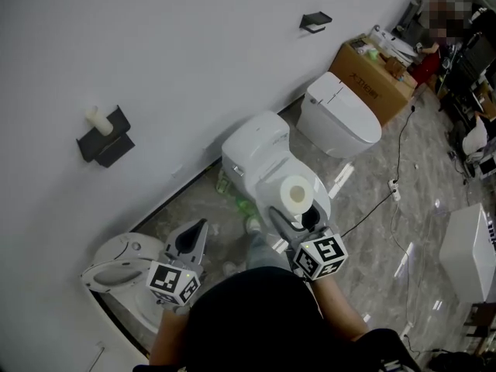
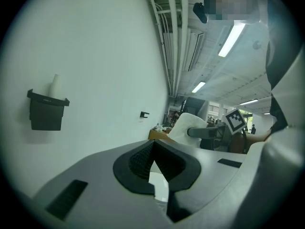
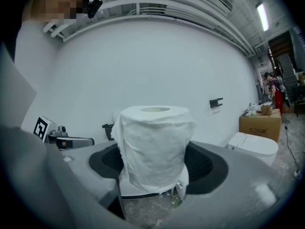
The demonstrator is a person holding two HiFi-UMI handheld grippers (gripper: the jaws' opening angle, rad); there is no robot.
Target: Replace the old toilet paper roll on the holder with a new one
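White wall [image 1: 178, 45] and grey marbled floor [image 1: 403, 200] make up a room with toilets lined along the wall.

The right gripper [image 3: 157, 162] has its jaws spread wide and pressed on either side of the new roll [image 3: 153, 144]. The roll is full and white, and it stands upright between the pads with its hollow core facing up. In the head view the new roll [image 1: 297, 194] sits at the tip of the right gripper [image 1: 298, 211], above a white toilet [image 1: 252, 149].

The left gripper [image 2: 152, 159] has its jaws pressed together with nothing between them. In the head view the left gripper [image 1: 198, 235] points toward the wall, to the left of the right one and apart from it.

Further out on the wall hangs the black holder [image 1: 105, 142]. The old roll [image 1: 98, 120], thin and cream-coloured, stands upright at its top. Both grippers are well apart from it. In the left gripper view the holder [image 2: 46, 112] and the old roll [image 2: 55, 83] show at the left.

A second toilet [image 1: 339, 115], a cardboard box [image 1: 372, 72] and a second holder [image 1: 315, 22] lie further along the wall.
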